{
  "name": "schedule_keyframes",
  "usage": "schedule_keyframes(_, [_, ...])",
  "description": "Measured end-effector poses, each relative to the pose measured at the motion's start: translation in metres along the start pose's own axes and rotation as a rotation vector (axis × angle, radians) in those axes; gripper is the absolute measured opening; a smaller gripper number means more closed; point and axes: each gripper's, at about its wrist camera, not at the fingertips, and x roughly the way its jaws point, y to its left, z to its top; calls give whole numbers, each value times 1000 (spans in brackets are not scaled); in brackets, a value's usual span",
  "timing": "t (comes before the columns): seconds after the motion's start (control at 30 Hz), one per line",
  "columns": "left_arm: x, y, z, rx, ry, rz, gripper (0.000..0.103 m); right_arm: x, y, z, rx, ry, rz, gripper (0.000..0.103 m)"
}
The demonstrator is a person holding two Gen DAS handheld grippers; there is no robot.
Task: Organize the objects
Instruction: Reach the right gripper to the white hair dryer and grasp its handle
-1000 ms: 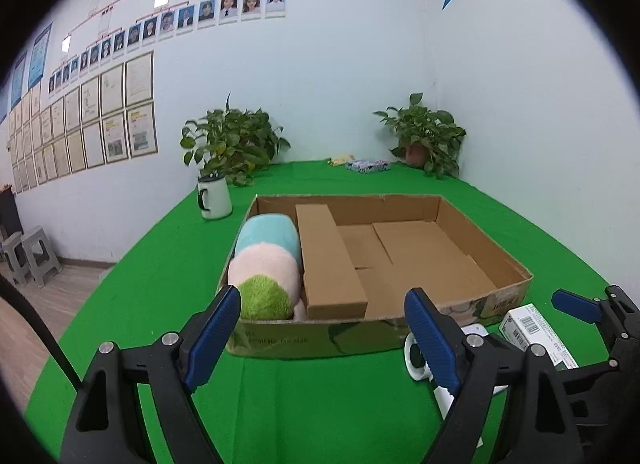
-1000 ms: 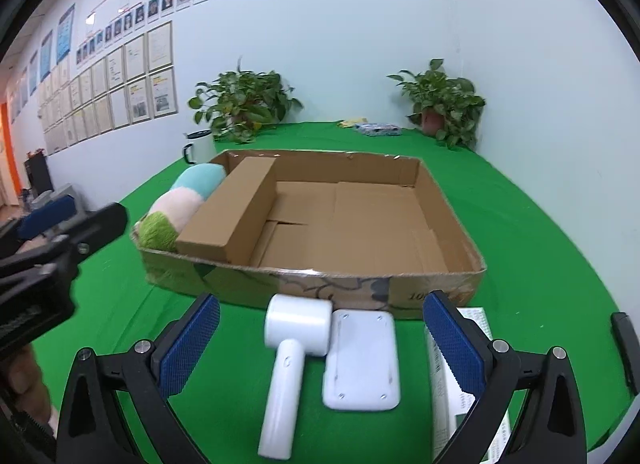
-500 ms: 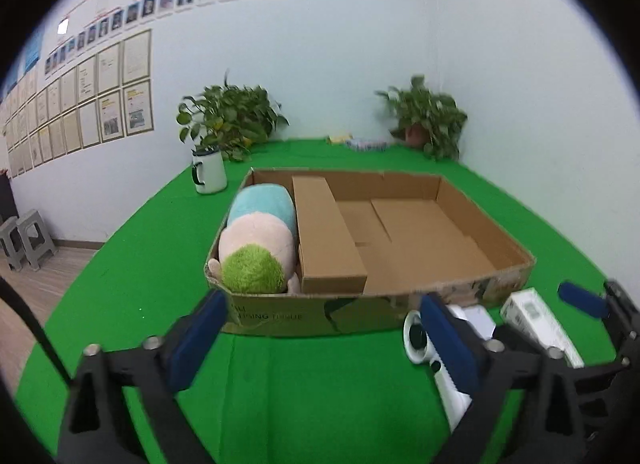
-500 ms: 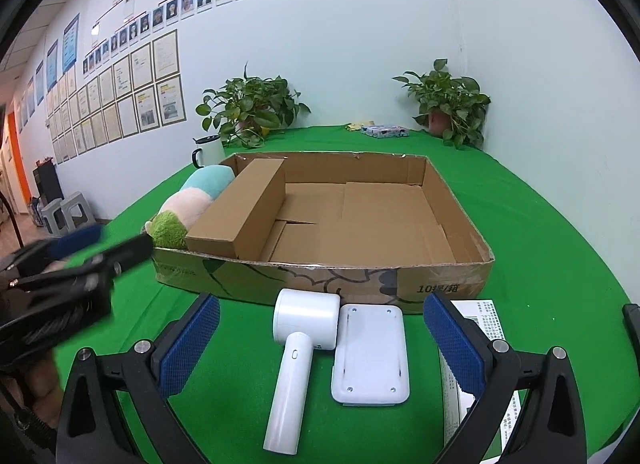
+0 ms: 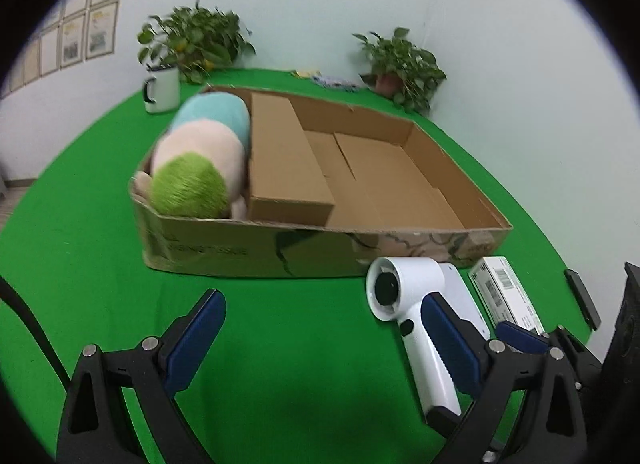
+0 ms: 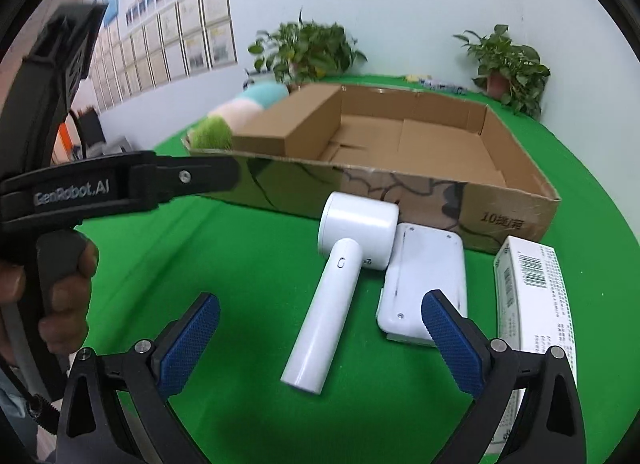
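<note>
A white handheld device (image 6: 340, 288) with a round head lies on the green cloth in front of a shallow cardboard tray (image 6: 512, 203); it also shows in the left wrist view (image 5: 416, 304). A flat white device (image 6: 428, 280) and a white barcode box (image 6: 532, 296) lie to its right. In the tray (image 5: 248, 252) are a pastel plush toy (image 5: 196, 163) and a closed brown box (image 5: 280, 159). My right gripper (image 6: 320, 344) is open above the white handle. My left gripper (image 5: 324, 340) is open, left of the handheld device.
A white mug (image 5: 162, 89) and two potted plants (image 5: 200, 39) (image 5: 404, 63) stand at the back of the green table. The left gripper's body (image 6: 120, 183) crosses the left of the right wrist view. White walls close the back and right.
Both grippers have dropped and moved forward toward the white objects. The handheld device now lies between the right gripper's fingers in view. Both stayed open.
</note>
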Motion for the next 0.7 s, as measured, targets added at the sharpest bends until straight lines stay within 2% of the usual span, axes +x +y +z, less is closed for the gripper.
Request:
schedule_keyframes(0.03, [3, 0, 1, -2, 9, -14, 99, 5, 1, 1, 0, 13, -15, 97])
schedule_keyframes(0.1, [11, 0, 2, -7, 37, -38, 99, 22, 0, 3, 4, 62, -31, 81])
schedule_keyframes(0.17, [16, -1, 4, -6, 65, -62, 99, 36, 1, 4, 13, 115, -12, 72])
schedule_keyframes(0.23, [19, -1, 5, -3, 86, -82, 99, 43, 6, 3, -2, 126, -14, 67])
schedule_keyframes(0.3, [22, -1, 4, -4, 111, -99, 99, 52, 11, 1, -18, 149, -19, 48])
schedule_keyframes(0.37, [23, 1, 2, -9, 124, -93, 99, 58, 9, -1, -3, 168, -17, 34])
schedule_keyframes(0.57, [16, 7, -1, -3, 133, -138, 97, 56, 10, -12, 2, 172, 15, 29])
schedule_keyframes(0.7, [9, 16, 0, -37, 151, -202, 97, 45, 18, -22, -18, 191, 71, 26])
